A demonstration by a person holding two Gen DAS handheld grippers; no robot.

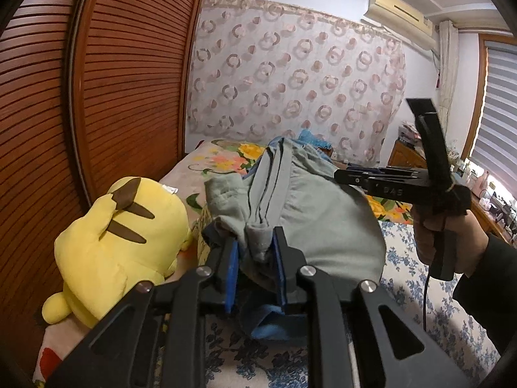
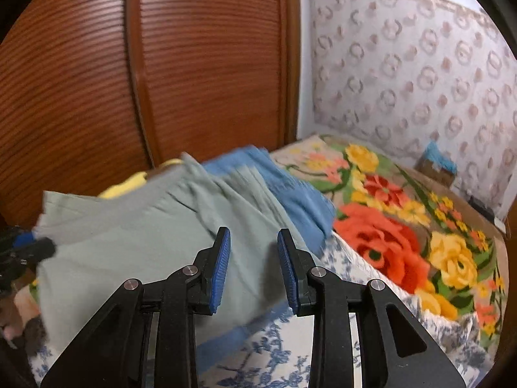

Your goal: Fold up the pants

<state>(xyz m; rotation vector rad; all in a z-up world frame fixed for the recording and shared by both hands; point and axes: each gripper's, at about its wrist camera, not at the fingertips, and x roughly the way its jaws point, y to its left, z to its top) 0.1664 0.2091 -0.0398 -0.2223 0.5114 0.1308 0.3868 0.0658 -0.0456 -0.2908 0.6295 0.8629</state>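
Grey-green pants (image 1: 323, 226) lie bunched on the bed. My left gripper (image 1: 257, 258) is shut on a gathered fold of them, the cloth pinched between its blue pads (image 1: 232, 268). In the right wrist view the pants (image 2: 145, 252) spread out below my right gripper (image 2: 253, 258), which stands open with nothing between its pads and hangs just above the cloth. The left wrist view shows the right gripper (image 1: 339, 174) over the pants' far side, held by a hand (image 1: 429, 239). At the left edge of the right wrist view, the left gripper (image 2: 32, 249) grips the pants' edge.
A yellow plush toy (image 1: 122, 242) lies left of the pants against a louvred wooden wardrobe door (image 1: 129, 80). Blue cloth (image 2: 290, 190) shows beside and under the pants. A bright floral blanket (image 2: 404, 242) and a blue-and-white flowered sheet (image 1: 404, 274) cover the bed.
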